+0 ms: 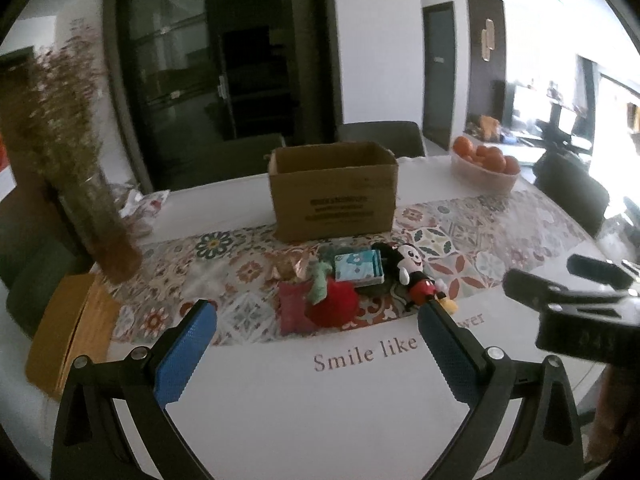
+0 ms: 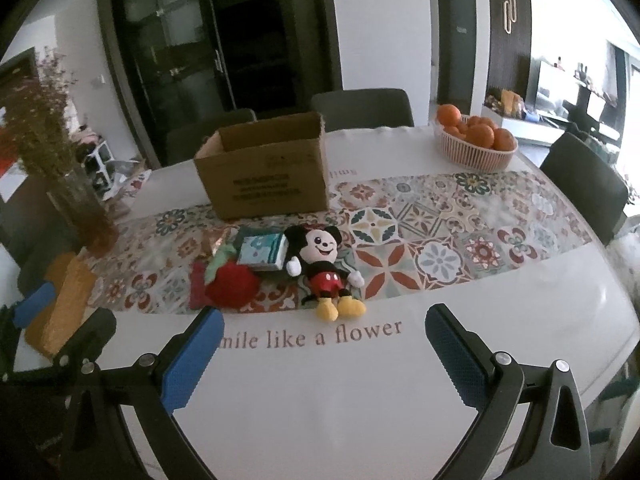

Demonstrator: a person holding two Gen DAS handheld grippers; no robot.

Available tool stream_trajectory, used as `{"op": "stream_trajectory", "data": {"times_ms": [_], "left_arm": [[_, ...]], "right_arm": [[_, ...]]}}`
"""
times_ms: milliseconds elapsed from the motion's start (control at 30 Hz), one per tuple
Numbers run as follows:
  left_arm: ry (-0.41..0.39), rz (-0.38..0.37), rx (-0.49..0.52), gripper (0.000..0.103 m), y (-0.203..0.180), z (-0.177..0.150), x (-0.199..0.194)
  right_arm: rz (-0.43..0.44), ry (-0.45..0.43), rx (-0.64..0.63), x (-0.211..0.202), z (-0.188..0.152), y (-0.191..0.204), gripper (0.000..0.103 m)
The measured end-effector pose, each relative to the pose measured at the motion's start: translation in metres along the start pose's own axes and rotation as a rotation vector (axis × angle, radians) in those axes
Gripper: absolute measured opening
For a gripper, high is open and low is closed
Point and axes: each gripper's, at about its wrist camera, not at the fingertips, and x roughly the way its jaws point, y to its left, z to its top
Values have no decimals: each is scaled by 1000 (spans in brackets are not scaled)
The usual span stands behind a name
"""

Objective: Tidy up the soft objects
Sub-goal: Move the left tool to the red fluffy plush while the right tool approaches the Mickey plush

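Observation:
A Mickey Mouse plush (image 2: 324, 268) lies on the patterned table runner, also in the left wrist view (image 1: 414, 276). Left of it are a red plush apple with a green leaf (image 2: 232, 286) (image 1: 334, 306), a teal tissue pack (image 2: 262, 254) (image 1: 358, 266) and a dark red soft piece (image 1: 292, 312). An open cardboard box (image 2: 266, 170) (image 1: 334, 192) stands behind them. My left gripper (image 1: 318, 322) is open and empty, just short of the pile. My right gripper (image 2: 324, 332) is open and empty, in front of Mickey.
A glass vase of dried flowers (image 2: 82, 204) stands at the left, with a yellow box (image 1: 66, 340) near the table's left edge. A bowl of oranges (image 2: 476, 140) sits at the far right. Dark chairs (image 2: 584, 184) surround the white table (image 2: 320, 408).

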Motion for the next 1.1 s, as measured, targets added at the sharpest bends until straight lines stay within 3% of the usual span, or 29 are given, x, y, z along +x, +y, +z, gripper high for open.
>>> {"op": "stream_trajectory", "data": {"times_ms": [400, 800, 1100], "left_arm": [[61, -97, 38, 95, 3, 0, 71], [185, -58, 12, 82, -10, -16, 145], [232, -40, 63, 81, -22, -32, 192]], "right_arm": [[10, 103, -10, 67, 15, 4, 92], [118, 269, -107, 160, 18, 0, 79], [137, 325, -146, 207, 12, -7, 73]]}}
